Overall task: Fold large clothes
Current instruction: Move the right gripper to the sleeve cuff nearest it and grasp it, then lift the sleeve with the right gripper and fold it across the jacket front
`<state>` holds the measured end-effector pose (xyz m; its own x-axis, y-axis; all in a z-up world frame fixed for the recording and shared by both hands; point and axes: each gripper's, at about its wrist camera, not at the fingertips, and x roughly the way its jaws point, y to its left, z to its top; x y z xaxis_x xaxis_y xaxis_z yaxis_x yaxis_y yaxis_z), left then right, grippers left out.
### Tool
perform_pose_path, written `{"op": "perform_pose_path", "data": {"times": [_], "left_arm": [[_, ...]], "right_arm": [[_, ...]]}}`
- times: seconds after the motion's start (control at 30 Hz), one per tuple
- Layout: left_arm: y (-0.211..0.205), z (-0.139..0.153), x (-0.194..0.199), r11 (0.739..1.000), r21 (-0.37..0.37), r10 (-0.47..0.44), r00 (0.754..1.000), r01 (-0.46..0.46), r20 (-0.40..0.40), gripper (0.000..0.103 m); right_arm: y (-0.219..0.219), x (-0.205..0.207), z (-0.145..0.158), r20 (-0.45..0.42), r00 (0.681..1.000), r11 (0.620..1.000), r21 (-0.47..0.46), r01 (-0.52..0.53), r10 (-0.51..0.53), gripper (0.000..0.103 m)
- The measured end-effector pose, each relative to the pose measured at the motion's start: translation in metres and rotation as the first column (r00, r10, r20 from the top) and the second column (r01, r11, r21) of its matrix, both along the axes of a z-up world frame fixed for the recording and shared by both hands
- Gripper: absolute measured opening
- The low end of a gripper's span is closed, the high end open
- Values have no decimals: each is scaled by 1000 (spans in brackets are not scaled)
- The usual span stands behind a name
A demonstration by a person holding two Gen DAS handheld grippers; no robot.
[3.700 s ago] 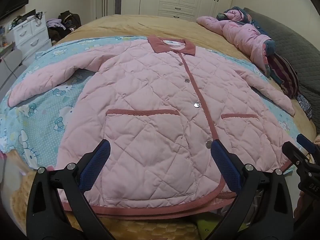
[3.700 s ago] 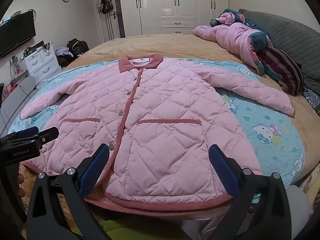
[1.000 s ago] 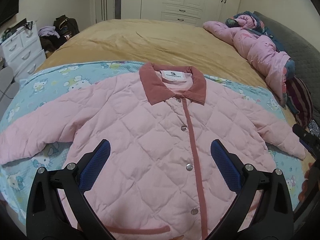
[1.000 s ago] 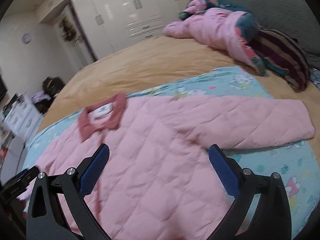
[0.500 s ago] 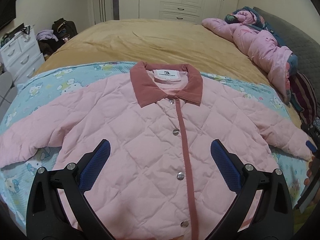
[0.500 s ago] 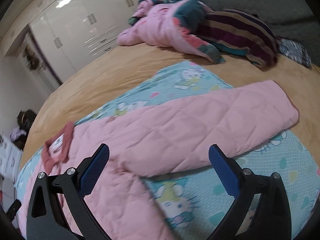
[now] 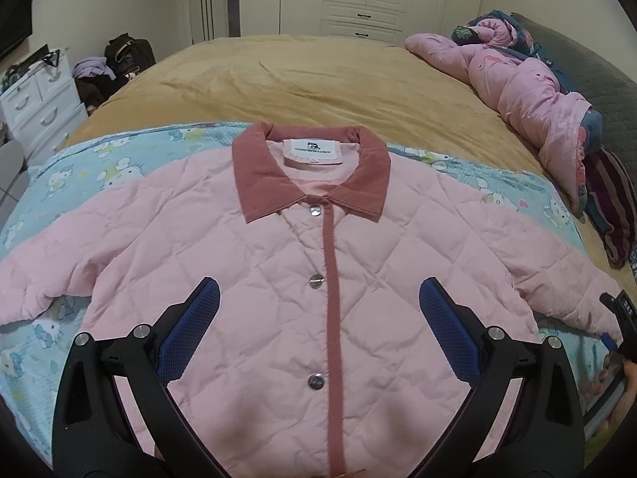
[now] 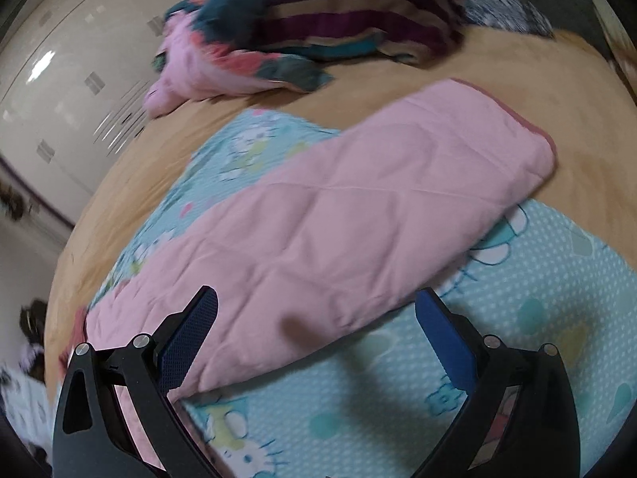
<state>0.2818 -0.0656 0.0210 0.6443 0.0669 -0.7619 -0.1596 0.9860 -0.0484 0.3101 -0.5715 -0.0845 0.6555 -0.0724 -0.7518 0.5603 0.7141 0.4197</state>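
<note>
right gripper (image 8: 316, 342) spread wide above the jacket (image 7: 318, 279) sleeve (image 8: 358, 215), cuff at 1 o'clock; a thick quilt pinch could slip; left gripper (image 7: 318, 326) spread too

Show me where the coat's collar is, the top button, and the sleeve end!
collar (image 7: 254, 183), left wrist view, on its left flap.
top button (image 7: 315, 210), left wrist view, on its middle.
sleeve (image 8: 497, 151), right wrist view, near its cuff end.

Jacket (image 7: 302, 279) on sheet (image 7: 99, 167) (on bed (image 7: 318, 79)) — flat.
</note>
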Motion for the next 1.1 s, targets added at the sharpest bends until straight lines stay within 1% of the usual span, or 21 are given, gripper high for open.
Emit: {"op": "perform_pose_path", "data": {"times": [0.07, 0.13, 0.2, 0.23, 0.3, 0.43, 0.47, 0.57, 0.63, 0.67, 0.7, 0.73, 0.77, 0.8, 0.87, 0.93, 1.0, 1.07, 1.1], "left_arm": [[-4, -2, 5, 1000, -16, 3, 1000, -3, -3, 94], [-6, -5, 9, 999, -34, 5, 1000, -5, -11, 94], [-9, -8, 11, 999, -34, 2, 1000, -3, -16, 94], [-9, -9, 11, 1000, -31, 2, 1000, -3, -18, 94], [-7, -11, 11, 1000, -24, 2, 1000, -3, -26, 94], [0, -9, 10, 1000, -26, 16, 1000, -17, -21, 94], [1, -9, 9, 999, -26, 18, 1000, -19, -20, 94], [4, -4, 7, 999, -35, 23, 1000, -23, -17, 94], [7, 0, 3, 999, -40, 24, 1000, -24, -4, 94], [7, 2, 2, 999, -40, 22, 1000, -22, 0, 94], [8, 3, 1, 999, -41, 21, 1000, -20, 3, 94], [8, 5, 0, 999, -44, 20, 1000, -19, 4, 94], [10, 6, -2, 999, -48, 19, 1000, -18, 4, 94], [12, 9, -5, 999, -49, 18, 1000, -18, 4, 94], [18, 14, -11, 999, -48, 22, 1000, -21, 16, 94], [26, 19, -17, 999, -34, 39, 999, -38, 27, 94], [35, 24, -20, 998, -34, 55, 998, -54, 31, 94], [46, 30, -24, 996, -54, 73, 997, -70, 41, 94], [51, 33, -25, 995, -62, 81, 996, -78, 46, 94]], "right_arm": [[-12, 0, -7, -20, 999, 999, 16, 43, -43, 99], [-26, -1, -18, -28, 996, 994, 71, 82, -80, 99], [-39, -2, -30, -33, 993, 983, 140, 118, -114, 99], [-42, -2, -31, -28, 992, 979, 159, 126, -123, 99], [-51, -3, -33, 9, 986, 965, 208, 158, -164, 99], [-81, -4, -41, 49, 963, 910, 342, 233, -265, 99], [-89, -5, -41, 58, 956, 901, 355, 250, -289, 99], [-113, 0, -43, 84, 940, 890, 358, 281, -330, 99], [-122, 2, -45, 76, 937, 879, 379, 290, -342, 99], [-123, 4, -42, 72, 938, 882, 371, 289, -338, 98], [-124, 6, -39, 77, 939, 886, 366, 285, -334, 90], [-125, 7, -36, 84, 942, 891, 360, 275, -325, 65], [-127, 11, -34, 105, 949, 899, 367, 240, -297, 46], [-128, 13, -33, 127, 954, 903, 377, 208, -273, 30], [-124, 15, -19, 180, 955, 923, 348, 163, -236, 24], [-112, 18, 10, 272, 949, 958, 274, 82, -159, 19], [-100, 18, 34, 330, 938, 972, 233, 29, -107, 18], [-81, 24, 64, 390, 920, 985, 170, -39, -31, 17], [-73, 26, 75, 405, 914, 988, 143, -62, -1, 17]]}}
